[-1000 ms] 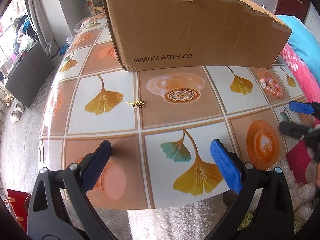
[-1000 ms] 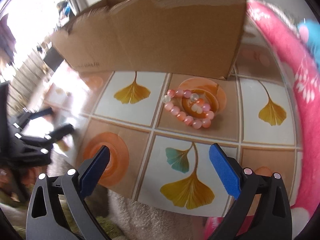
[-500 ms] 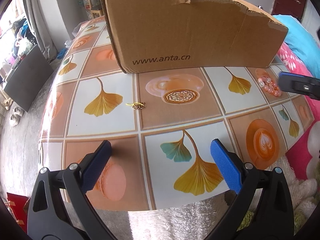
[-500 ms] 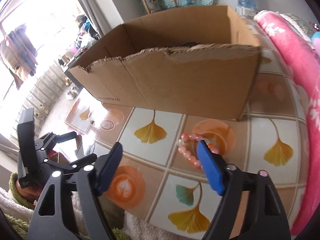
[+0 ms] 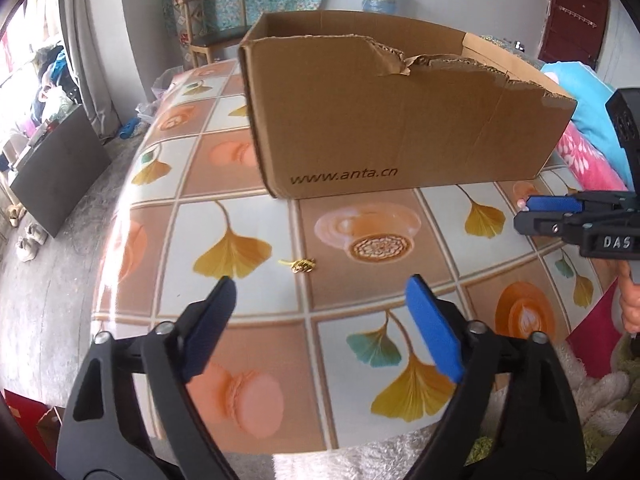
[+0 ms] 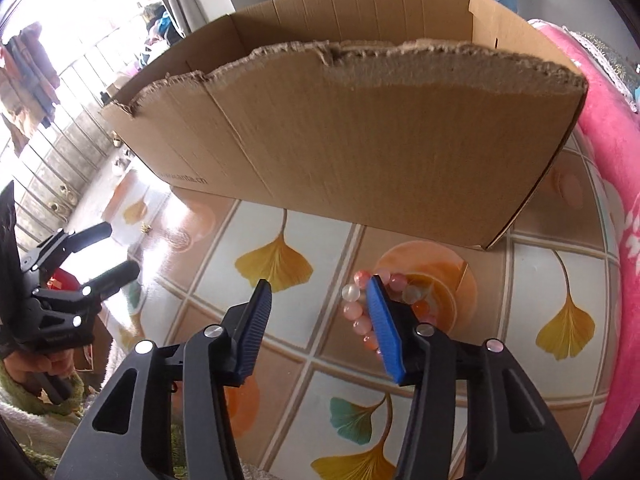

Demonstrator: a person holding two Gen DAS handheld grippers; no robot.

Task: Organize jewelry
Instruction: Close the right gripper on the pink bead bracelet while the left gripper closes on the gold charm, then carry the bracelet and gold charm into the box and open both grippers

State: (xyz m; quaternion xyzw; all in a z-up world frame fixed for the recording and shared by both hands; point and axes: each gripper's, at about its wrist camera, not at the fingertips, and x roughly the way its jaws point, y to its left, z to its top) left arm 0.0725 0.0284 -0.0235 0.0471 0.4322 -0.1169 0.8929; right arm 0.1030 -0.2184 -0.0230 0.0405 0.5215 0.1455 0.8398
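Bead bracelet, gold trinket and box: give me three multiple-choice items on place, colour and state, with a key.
1. Where does the gold trinket lie?
A. in the cardboard box
B. on the table, ahead of the left gripper
C. on the floor

2. What colour are the beads of the bracelet?
A. pink and whitish
B. green
C. black

3. How is the box?
A. taped shut
B. open, its front rim torn
C. lying flat

Key: 1 B, it lies on the tablecloth; 2 A, pink beads show beside the right gripper, jaws closing; 3 B, ragged top edge.
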